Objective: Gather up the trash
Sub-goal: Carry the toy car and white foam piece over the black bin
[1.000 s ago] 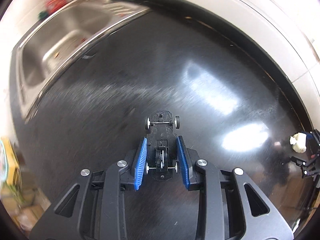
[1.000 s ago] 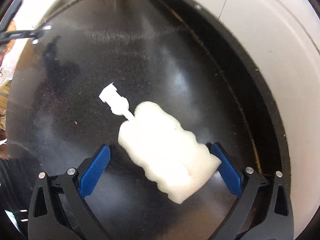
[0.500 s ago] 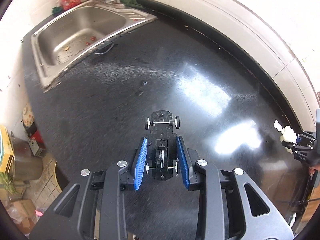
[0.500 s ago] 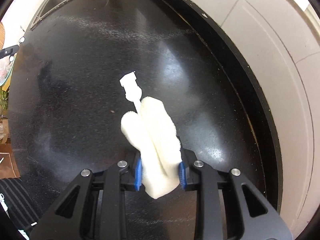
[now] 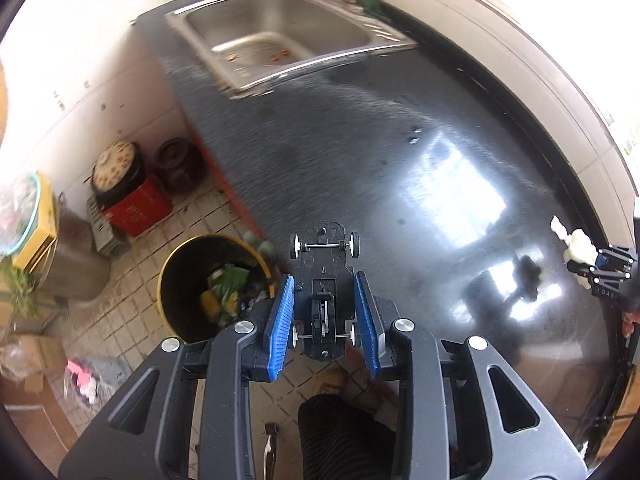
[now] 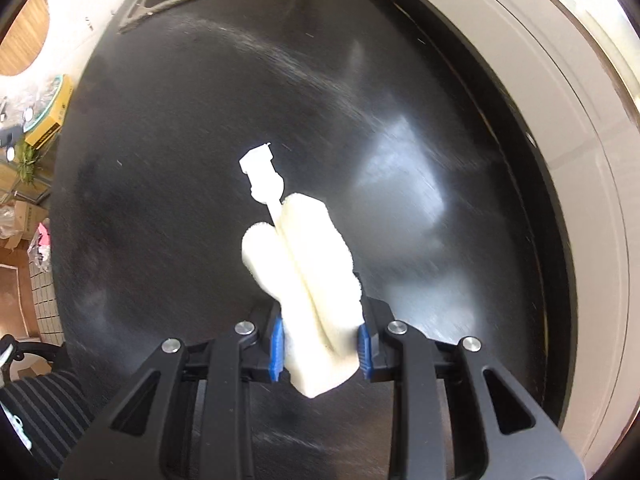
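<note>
Black toy car chassis, cream-white sponge, yellow-rimmed bin, glossy black counter, steel-grey sink.

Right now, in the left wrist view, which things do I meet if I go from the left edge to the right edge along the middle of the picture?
Yellow box → red box → yellow trash bin → black toy car chassis in the left gripper → white foam piece in the right gripper.
</note>
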### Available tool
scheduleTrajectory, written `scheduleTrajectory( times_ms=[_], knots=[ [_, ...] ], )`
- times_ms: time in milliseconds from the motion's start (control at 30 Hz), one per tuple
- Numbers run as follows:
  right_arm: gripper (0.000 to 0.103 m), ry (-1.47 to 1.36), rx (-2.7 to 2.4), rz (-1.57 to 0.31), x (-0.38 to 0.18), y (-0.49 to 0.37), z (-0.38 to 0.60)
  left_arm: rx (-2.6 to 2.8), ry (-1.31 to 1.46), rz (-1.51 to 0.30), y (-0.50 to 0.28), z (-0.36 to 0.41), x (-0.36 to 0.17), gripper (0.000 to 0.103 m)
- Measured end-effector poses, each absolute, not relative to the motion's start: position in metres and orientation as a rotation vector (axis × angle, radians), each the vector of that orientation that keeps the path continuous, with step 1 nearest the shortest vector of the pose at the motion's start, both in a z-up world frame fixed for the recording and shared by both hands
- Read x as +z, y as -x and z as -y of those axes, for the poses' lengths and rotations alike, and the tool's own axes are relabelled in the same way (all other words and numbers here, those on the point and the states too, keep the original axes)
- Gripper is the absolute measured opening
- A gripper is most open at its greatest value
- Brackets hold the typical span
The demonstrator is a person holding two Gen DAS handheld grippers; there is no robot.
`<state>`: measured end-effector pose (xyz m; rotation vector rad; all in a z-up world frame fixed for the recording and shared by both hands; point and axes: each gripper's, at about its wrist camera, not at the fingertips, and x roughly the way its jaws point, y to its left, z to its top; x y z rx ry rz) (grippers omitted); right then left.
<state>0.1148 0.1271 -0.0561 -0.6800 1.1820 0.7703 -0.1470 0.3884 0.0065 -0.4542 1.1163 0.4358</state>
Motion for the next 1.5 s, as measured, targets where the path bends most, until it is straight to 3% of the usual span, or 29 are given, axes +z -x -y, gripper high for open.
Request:
scheduleTrajectory(
  times_ms=[433, 733, 1500],
  knots=[
    [0.028, 0.662, 1.142, -1.172, -0.052, -0.010, -0.345, 0.654, 0.532, -1.144, 0.262, -0.450, 0.014, 0.030],
    [0.028, 0.717, 1.248, -1.217, -0.064, 0.057, -0.449, 0.702, 0.590, -1.160, 0.289, -0.487, -0.008, 0.030],
    [0.028, 0.927, 1.340, -1.227, -0.105, 0.098, -0.512, 0.715, 0.716, -1.164, 0.281, -0.527, -0.058, 0.030]
  ],
)
